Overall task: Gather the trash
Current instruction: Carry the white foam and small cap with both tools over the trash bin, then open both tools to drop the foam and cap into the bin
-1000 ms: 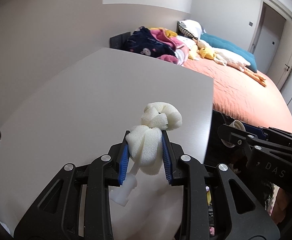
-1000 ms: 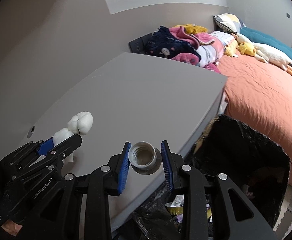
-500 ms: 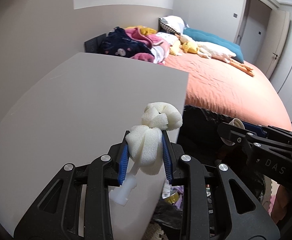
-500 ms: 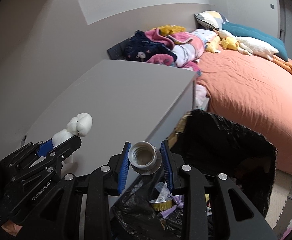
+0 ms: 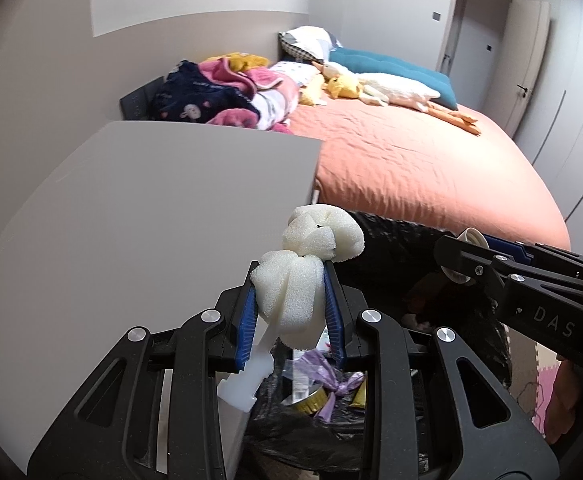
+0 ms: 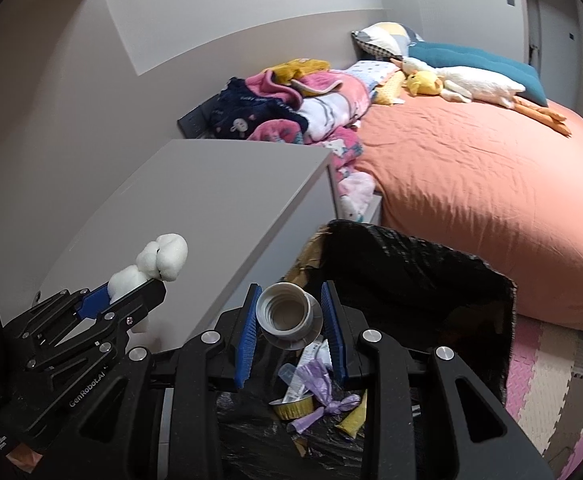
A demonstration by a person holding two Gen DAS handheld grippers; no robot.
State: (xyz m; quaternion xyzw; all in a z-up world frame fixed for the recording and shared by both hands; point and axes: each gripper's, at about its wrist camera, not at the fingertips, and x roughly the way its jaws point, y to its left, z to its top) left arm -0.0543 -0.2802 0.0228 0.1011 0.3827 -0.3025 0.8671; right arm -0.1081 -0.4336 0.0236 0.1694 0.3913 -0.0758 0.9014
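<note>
Right wrist view: bottle neck (image 6: pixel 289 316) pinched in right gripper (image 6: pixel 290 322), black trash bag (image 6: pixel 431 276) open directly below toward 6 o'clock, left gripper (image 6: pixel 131 292) clamping foam piece (image 6: pixel 159 258) at 9 o'clock, farther from bag.

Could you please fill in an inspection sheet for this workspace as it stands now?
Surface: grey desk, top bare.
Job's things: white foam in the left gripper; small bottle in the right gripper; black-lined bin below both, holding a foil cup and purple wrappers.
Clutter: clothes pile beside the desk.
Grippers: both shut on their loads.
Cables: nothing seen.
Surroundings: orange bed, plush goose, foam floor mats.
</note>
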